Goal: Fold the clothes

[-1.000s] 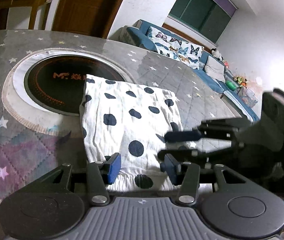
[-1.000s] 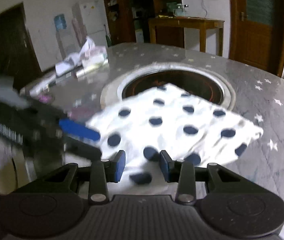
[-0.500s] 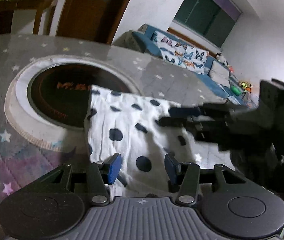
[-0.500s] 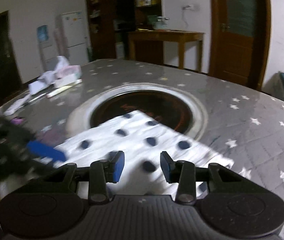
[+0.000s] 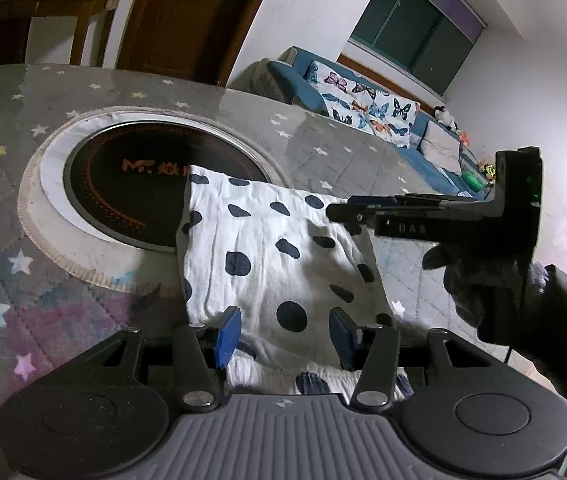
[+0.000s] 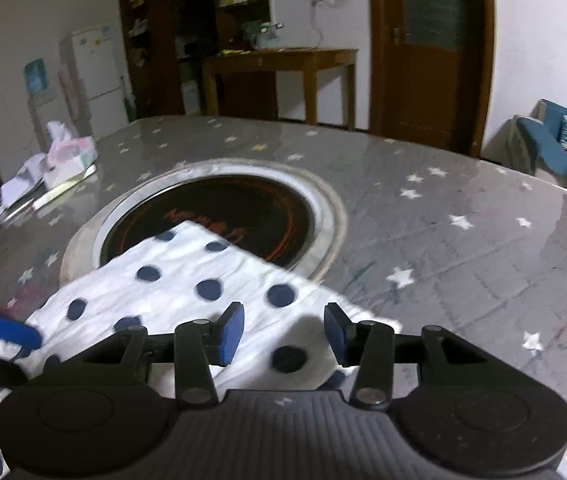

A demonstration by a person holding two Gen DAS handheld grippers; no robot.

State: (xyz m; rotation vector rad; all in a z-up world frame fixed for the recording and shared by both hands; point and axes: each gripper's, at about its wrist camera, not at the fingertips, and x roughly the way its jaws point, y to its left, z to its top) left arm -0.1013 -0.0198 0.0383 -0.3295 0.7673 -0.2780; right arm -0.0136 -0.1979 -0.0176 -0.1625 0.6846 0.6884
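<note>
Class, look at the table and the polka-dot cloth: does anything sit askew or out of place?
Yes. The polka-dot cloth lies skewed, one corner overlapping the round black cooktop set into the table, an odd spot for laundry. Crumpled tissues clutter the far edge. Both the left tool and the right tool are open, gripping nothing.

Two wrist cameras, low and close over one table

Left faces the sofa [image 5: 367, 108], right the wooden door [image 6: 429, 52]; both share the polka-dot cloth [image 5: 267, 256] [image 6: 187, 276] and round cooktop [image 5: 131, 196] [image 6: 219, 208].

Crinkly cotton-like cloth [image 5: 267, 264]; glossy hob [image 5: 131, 196]; quilted tablecloth [image 6: 463, 264].
</note>
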